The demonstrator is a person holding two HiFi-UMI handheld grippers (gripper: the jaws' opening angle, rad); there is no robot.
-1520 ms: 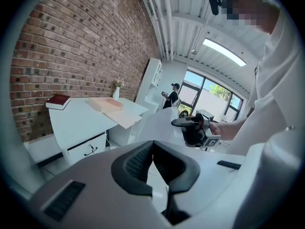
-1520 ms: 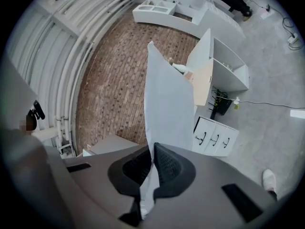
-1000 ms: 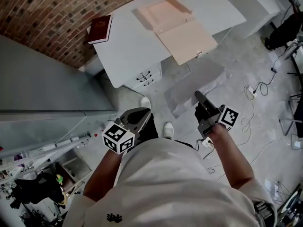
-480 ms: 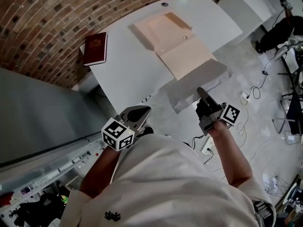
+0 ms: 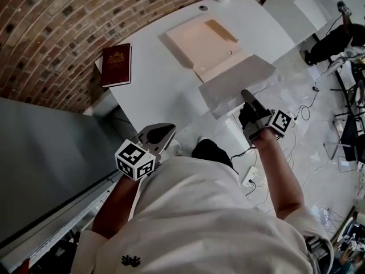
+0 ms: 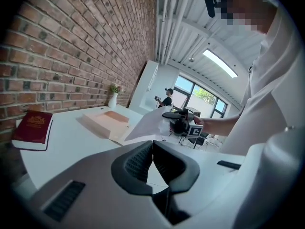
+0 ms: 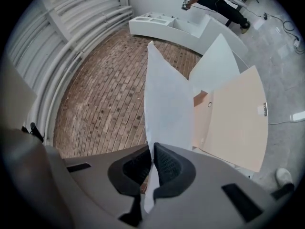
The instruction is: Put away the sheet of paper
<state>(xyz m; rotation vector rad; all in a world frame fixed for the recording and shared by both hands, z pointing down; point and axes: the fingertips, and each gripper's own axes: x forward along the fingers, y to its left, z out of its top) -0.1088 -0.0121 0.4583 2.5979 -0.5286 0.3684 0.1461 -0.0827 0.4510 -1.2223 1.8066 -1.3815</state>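
The white worktop (image 5: 154, 90) fills the upper part of my head view, against a brick wall. On it lies the open folder (image 5: 199, 39), peach-coloured, its tray part farther in and its flap toward the near edge. The paper (image 5: 234, 87) is in the air over that near edge, covering most of the flap from my head view. A red book (image 5: 116, 57) lies well apart, near the worktop's left end, and is out of the way. My right gripper (image 7: 152, 149) has its jaws clamped on the paper's lower edge, and the sheet stands up from them with a slight bow. My left gripper (image 6: 152, 144) hangs low beside my body, jaws together with nothing between them.

I judge the step in hand to be carrying the sheet to the folder. To do it well, I would keep the pinch firm, lay the sheet flat and low over the tray, square its edges to the tray walls, and release only once most of it rests inside. The limp sheet could catch a wall and fold.
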